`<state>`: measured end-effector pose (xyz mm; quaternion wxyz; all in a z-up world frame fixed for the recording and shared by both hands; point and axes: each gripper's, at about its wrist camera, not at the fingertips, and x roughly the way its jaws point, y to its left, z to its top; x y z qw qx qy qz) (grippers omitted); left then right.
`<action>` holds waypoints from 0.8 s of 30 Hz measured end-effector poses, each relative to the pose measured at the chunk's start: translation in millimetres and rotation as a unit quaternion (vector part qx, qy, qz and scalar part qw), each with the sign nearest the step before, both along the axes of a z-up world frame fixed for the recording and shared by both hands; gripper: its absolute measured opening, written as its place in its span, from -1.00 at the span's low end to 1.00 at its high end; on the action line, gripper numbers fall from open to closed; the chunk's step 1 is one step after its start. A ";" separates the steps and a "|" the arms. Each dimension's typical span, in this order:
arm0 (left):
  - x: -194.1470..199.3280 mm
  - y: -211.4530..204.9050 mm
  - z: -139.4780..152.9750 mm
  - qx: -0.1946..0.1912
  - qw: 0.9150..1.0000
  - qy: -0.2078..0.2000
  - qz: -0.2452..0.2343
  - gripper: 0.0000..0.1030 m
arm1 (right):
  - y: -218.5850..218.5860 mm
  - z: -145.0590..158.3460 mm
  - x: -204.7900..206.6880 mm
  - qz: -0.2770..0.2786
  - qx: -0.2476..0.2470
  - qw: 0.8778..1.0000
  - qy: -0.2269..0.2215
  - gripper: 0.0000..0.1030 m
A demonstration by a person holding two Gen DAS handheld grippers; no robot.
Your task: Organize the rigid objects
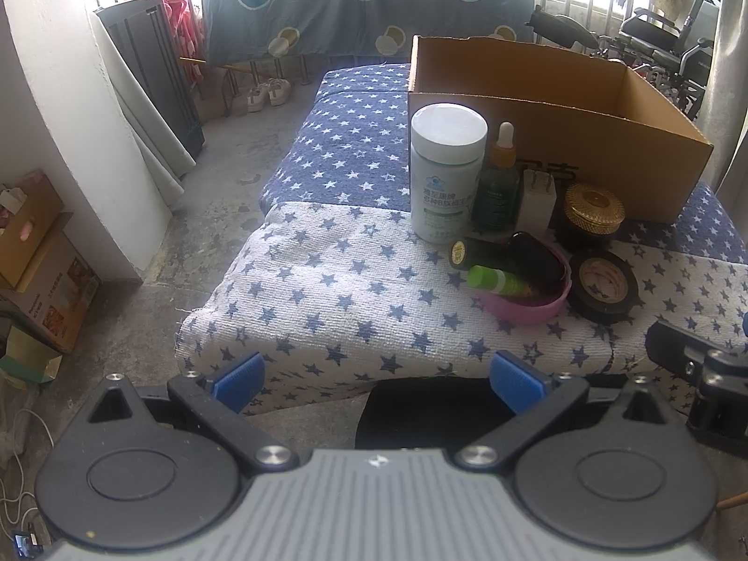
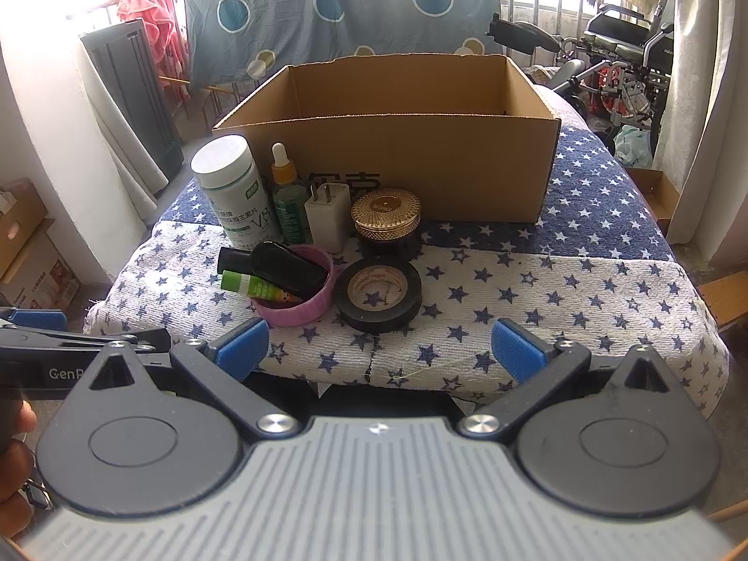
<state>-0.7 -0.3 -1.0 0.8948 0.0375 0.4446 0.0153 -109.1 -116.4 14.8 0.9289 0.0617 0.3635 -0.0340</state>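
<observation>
An open cardboard box (image 2: 420, 159) stands on a star-patterned bed (image 2: 537, 280). In front of it stand a white pill bottle (image 2: 231, 187), a green dropper bottle (image 2: 290, 201), a white charger plug (image 2: 328, 215) and a gold-lidded jar (image 2: 386, 222). A pink bowl (image 2: 299, 299) holds a black case, a dark tube and a green tube (image 2: 255, 286). A black tape roll (image 2: 377, 294) lies beside it. My right gripper (image 2: 378, 350) is open and empty at the bed's near edge. My left gripper (image 1: 376, 378) is open and empty, left of the objects (image 1: 467, 215).
A wheelchair (image 2: 626, 61) stands at the back right. A hanging blue sheet (image 2: 327, 9) covers the window rail. Cardboard boxes (image 1: 42, 271) sit on the floor at left, beside a white wall. A dark folded panel (image 1: 154, 79) leans near the wall.
</observation>
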 end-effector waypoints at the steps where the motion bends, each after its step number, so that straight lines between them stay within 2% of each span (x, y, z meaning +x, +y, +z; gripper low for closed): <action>1: 0.0 0.1 -0.1 0.000 1.000 0.000 0.000 1.00 | 0.3 0.0 0.2 0.001 0.000 1.000 0.000 0.98; 24: 1.2 6.4 -0.5 0.000 1.000 0.002 0.001 1.00 | 2.8 1.3 1.9 0.003 0.001 1.000 0.000 0.98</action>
